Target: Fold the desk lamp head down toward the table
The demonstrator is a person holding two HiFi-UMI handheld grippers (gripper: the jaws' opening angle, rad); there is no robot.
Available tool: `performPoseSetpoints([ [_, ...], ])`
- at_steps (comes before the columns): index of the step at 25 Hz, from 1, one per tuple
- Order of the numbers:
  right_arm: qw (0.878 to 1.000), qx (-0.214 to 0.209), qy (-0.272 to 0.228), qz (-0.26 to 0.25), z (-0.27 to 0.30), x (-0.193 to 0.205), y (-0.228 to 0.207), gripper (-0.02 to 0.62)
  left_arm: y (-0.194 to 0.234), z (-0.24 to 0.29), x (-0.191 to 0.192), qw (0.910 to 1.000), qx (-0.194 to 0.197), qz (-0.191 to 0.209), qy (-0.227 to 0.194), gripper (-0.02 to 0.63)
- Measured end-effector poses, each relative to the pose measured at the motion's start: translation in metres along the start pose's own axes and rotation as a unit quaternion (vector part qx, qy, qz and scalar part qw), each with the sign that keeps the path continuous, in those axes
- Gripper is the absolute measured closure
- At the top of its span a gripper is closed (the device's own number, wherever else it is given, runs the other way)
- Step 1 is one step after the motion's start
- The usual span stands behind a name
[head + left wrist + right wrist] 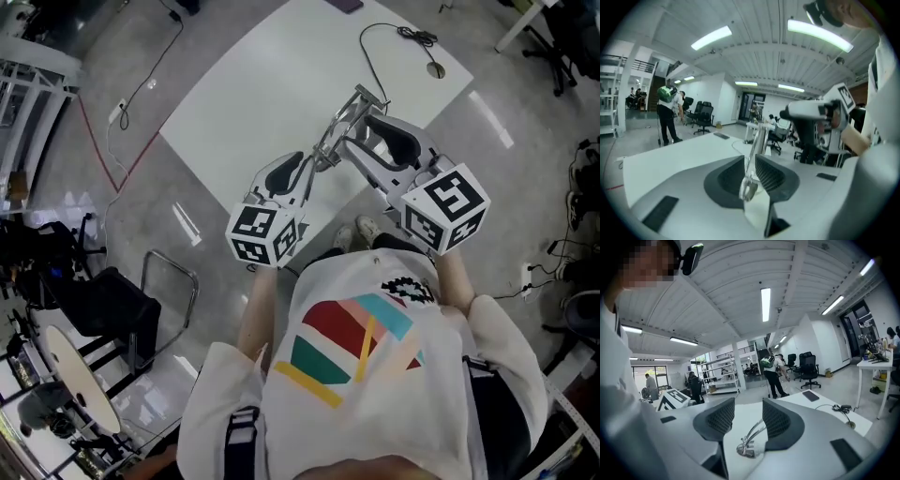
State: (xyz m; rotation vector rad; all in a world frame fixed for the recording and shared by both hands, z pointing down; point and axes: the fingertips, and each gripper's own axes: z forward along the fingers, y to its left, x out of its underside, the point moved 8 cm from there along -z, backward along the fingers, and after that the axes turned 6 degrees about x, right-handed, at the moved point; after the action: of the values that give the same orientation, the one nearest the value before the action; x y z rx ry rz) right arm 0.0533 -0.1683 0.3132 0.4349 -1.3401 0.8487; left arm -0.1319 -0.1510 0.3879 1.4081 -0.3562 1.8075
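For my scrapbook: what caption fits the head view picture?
Left gripper and right gripper meet at a silver desk lamp over a white table.

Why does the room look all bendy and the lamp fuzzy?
Left gripper view: the wide lens bends the ceiling lights into arcs and darkens the corners; the lamp up close is blurry. Right gripper view: same bending, lamp soft. Head view: sharper, with glare stripes on the floor.

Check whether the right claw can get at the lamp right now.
Likely yes: the lamp's chrome arm already lies between the right claw's parted jaws, with nothing in the way. The left claw grips the lamp too.
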Motion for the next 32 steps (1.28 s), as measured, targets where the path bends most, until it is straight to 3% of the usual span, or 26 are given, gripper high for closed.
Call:
performPoseSetpoints([
  [3,0.999,0.011,-0.045,-0.014,-0.003,-0.03,-0.004,0.405,-0.013,-0.019,-0.064,0.994,-0.024,0.024,-0.104,0.531],
  [6,0.995,0.018,-0.098,-0.017,-0.016,-0.057,-0.003,0.405,-0.029,-0.037,-0.115,0.9792,-0.034,0.041,-0.196,0.561],
  [9,0.99,0.017,-0.137,-0.002,-0.034,-0.066,0.004,0.405,-0.045,-0.049,-0.138,0.9671,-0.029,0.048,-0.248,0.561],
  [12,0.989,0.024,-0.148,0.008,-0.048,-0.065,0.005,0.405,-0.055,-0.05,-0.147,0.9625,-0.029,0.065,-0.262,0.561],
  [21,0.986,0.071,-0.149,-0.02,-0.072,-0.058,-0.003,0.407,-0.074,-0.04,-0.148,0.9621,0.0,0.072,-0.263,0.561],
  [32,0.988,0.063,-0.138,-0.034,-0.064,-0.06,0.002,0.407,-0.072,-0.04,-0.149,0.9638,0.001,0.072,-0.257,0.561],
])
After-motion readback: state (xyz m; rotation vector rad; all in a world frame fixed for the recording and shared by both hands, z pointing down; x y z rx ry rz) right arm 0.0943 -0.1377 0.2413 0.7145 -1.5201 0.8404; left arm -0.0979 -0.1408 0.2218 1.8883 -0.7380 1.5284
